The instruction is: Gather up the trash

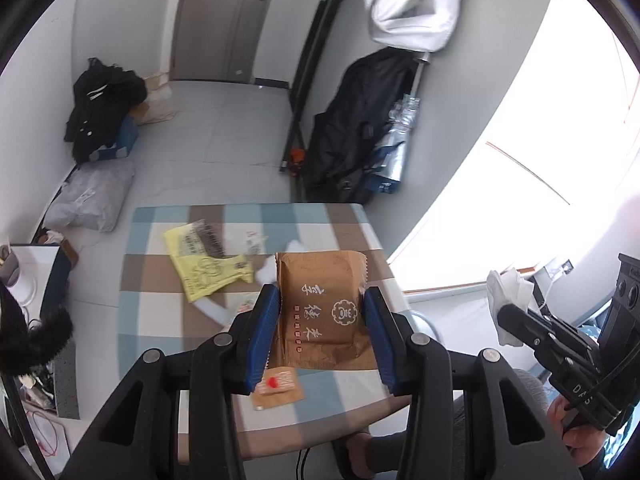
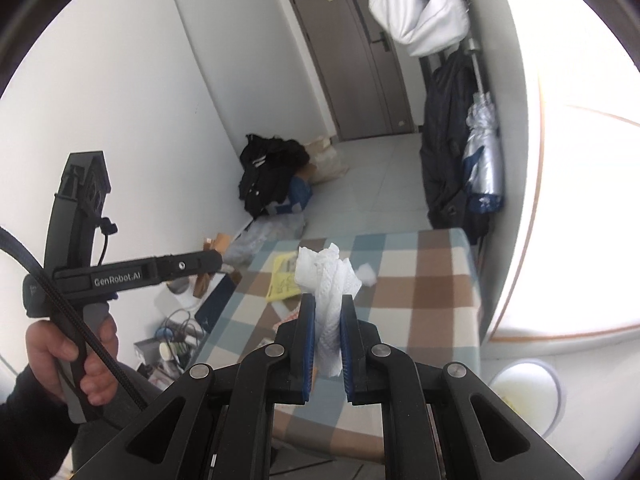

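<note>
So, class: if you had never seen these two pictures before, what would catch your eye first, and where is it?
First, the brown wrapper with white characters, upright between the left gripper fingers above the checked table. Next, the crumpled white tissue pinched in the right gripper. Then the yellow bag lying flat on the table's far left.

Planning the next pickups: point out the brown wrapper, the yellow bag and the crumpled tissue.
brown wrapper (image 1: 324,312): left wrist view, its printed face.
yellow bag (image 1: 200,264): left wrist view, its flat middle.
crumpled tissue (image 2: 328,276): right wrist view, the wad above the pads.
</note>
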Motion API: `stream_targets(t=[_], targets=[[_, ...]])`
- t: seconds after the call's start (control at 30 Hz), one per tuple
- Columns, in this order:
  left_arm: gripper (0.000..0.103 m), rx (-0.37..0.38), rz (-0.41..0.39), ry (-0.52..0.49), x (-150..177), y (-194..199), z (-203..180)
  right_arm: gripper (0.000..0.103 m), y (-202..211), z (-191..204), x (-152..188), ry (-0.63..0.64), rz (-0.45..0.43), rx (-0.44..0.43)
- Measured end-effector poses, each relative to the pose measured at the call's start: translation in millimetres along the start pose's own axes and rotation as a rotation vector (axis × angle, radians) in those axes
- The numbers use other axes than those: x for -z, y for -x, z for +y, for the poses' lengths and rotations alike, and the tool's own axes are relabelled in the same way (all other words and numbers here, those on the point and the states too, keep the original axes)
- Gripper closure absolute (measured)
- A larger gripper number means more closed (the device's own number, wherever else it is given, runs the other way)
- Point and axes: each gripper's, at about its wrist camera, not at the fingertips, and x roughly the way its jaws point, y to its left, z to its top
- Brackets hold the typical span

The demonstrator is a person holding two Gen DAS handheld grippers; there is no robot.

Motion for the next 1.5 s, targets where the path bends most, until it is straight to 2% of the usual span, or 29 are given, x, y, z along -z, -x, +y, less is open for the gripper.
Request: stream_targets(t=[0.43, 0.7, 0.87, 1.1, 1.3, 1.5], targets=[[0.064, 0.154, 0.016, -0.136, -18, -30, -107, 0.091, 78, -83, -13, -0.055, -0.095, 0.158], [0.064, 0.304, 0.135, -0.212, -19, -89, -177, 0.091, 100, -155, 1, -0.151, -0.092, 0.264], [0.064, 0.371, 0.283, -0.211, -8, -151, -206, 0.091, 86, -215, 30, -0.249, -0.024, 0.333], [0.064, 0.412, 0.473, -0.239, 14, -235, -235, 0.091, 47, -292, 86, -0.421, 0.114, 0.375], [0.064, 0.396, 0.603, -0.222, 34, -293, -243, 0.091, 6, -327, 127, -0.508, 0.209, 0.334], [0.064, 0.377, 0.667, -0.206, 41, -326, -250, 0.091, -49, -341, 162, -0.558, 0.301, 0.261]])
